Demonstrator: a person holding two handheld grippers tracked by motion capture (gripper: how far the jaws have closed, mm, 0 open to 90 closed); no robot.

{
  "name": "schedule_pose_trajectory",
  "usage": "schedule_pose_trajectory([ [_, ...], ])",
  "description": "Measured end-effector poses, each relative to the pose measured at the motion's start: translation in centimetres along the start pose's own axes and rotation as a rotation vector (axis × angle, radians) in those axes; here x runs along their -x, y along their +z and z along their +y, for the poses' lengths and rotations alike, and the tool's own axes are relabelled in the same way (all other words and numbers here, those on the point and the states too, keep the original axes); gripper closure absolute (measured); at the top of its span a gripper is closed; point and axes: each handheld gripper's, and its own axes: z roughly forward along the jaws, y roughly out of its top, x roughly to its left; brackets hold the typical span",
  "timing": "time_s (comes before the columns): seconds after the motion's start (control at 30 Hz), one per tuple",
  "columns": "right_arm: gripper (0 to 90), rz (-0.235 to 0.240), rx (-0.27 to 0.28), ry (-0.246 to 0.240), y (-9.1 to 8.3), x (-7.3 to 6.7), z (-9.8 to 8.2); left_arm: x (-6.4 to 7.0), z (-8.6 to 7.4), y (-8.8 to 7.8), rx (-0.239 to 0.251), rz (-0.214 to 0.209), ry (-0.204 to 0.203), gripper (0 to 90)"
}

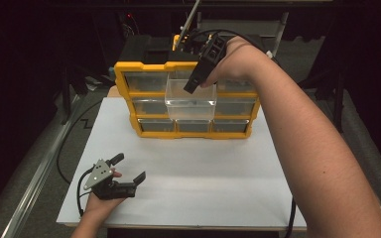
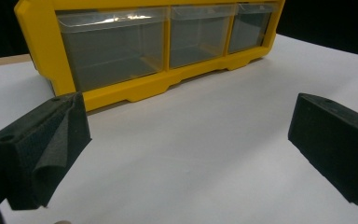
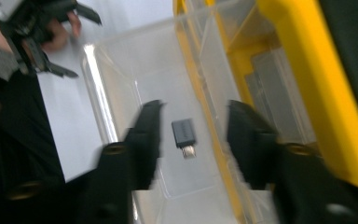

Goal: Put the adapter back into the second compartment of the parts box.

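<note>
My right tool (image 3: pixel 193 140) is hanging open over the pulled-out clear plastic drawer (image 1: pixel 190 101) — a small dark USB adapter (image 3: pixel 183 135) is lying inside, unheld. Left tool (image 1: pixel 128 171) is resting open too.

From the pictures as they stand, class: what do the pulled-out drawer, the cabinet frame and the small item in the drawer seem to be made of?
Drawer: clear glossy plastic, see-through walls.
Cabinet frame: yellow moulded plastic, likely, with a smooth sheen.
Small item: dark matte body, probably plastic, with a silvery, metal-looking tip.
</note>
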Motion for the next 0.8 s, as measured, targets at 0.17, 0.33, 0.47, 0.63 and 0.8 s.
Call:
schedule_pose_trajectory([
  [0.17,34.2,-0.022,0.045,-0.001,-1.9,-1.1,-1.0,0.0,0.0,0.0,-0.004,-0.009,0.002,0.3],
  [0.33,31.3,-0.068,0.044,-0.008,-4.3,-2.8,-3.9,0.0,-0.1,0.1,-0.012,-0.009,-0.005,0.2],
  [0.47,29.4,-0.08,0.03,0.0,-5.2,-3.6,-6.5,0.2,0.0,0.2,-0.015,-0.005,-0.005,0.3],
  [0.63,27.6,-0.085,0.007,0.024,-5.5,-3.9,-9.2,0.3,0.0,0.1,-0.007,0.003,-0.012,0.2],
  [0.8,23.4,-0.087,-0.015,0.055,-5.1,-4.0,-11.3,0.2,0.0,0.0,-0.01,0.006,-0.012,0.2],
])
